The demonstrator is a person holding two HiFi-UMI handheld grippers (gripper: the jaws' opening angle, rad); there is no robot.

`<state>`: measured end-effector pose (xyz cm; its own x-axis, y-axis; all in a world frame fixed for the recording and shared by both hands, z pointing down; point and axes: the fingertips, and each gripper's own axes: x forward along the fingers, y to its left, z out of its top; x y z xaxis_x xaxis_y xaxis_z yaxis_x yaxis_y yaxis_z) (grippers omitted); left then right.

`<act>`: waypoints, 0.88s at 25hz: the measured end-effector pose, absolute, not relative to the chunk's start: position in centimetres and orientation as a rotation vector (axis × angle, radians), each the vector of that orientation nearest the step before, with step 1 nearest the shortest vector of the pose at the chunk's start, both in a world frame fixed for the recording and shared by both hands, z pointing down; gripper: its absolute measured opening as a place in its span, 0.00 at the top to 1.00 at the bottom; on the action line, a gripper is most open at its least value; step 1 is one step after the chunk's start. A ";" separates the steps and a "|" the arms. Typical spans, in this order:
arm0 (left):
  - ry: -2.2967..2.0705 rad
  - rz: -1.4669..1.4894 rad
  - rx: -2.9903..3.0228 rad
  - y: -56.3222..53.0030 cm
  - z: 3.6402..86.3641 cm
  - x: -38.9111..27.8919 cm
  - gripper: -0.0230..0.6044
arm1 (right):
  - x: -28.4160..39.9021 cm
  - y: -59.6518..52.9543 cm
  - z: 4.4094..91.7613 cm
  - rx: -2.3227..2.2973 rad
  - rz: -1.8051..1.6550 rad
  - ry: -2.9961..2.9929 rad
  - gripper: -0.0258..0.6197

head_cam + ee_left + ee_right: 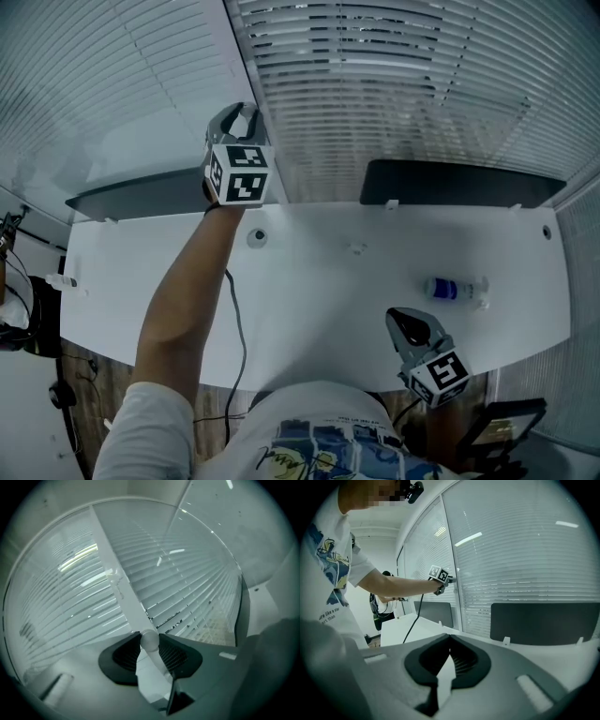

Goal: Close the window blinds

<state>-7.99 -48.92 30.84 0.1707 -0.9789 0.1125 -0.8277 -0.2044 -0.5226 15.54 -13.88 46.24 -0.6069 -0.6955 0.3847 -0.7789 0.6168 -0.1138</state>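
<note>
1. The L tool (239, 117) was raised at arm's length to the window, tips at the white frame post (251, 84) betw. two blinds.
2. L tool jaws stood at a medium gap, clamped on the blind wand (151, 645), a white rod w/ a rounded end. Both pads touched it.
3. The right-hand blind (375, 103) hung just right of the L tool. Its lower slats showed dark gaps.
4. The left-hand blind (122, 84) hung just left of the L tool. Its slats looked flatter and more closed.
5. The R tool (405, 323) was held low, well below and right of the L tool, over the near edge of the tabletop (319, 281).
6. R tool jaws were together, tips touching, nothing betw. them.
7. A bottle (452, 290) lay on its side on the tabletop just ahead of the R tool, not touching it.
8. Two dark panels stood at the tabletop's far edge. The right panel (450, 183) was ahead of the R tool and the left panel (141, 197) was below-left of the L tool.
</note>
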 end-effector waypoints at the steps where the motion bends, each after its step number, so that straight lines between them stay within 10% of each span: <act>1: 1.754 -0.575 -2.147 -48.9 30.8 -8.1 0.78 | 15.6 -13.8 46.3 1.194 0.393 -2.539 0.96; 22: 2.139 0.154 -2.703 -49.2 31.0 -9.2 0.78 | 15.3 -13.7 46.9 1.173 0.411 -2.532 0.96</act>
<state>-9.20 -49.16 31.04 0.2457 -0.9619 0.1201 -0.9347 -0.2023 0.2921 15.34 -13.72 46.93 -0.6120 -0.6814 0.4013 -0.7734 0.6217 -0.1239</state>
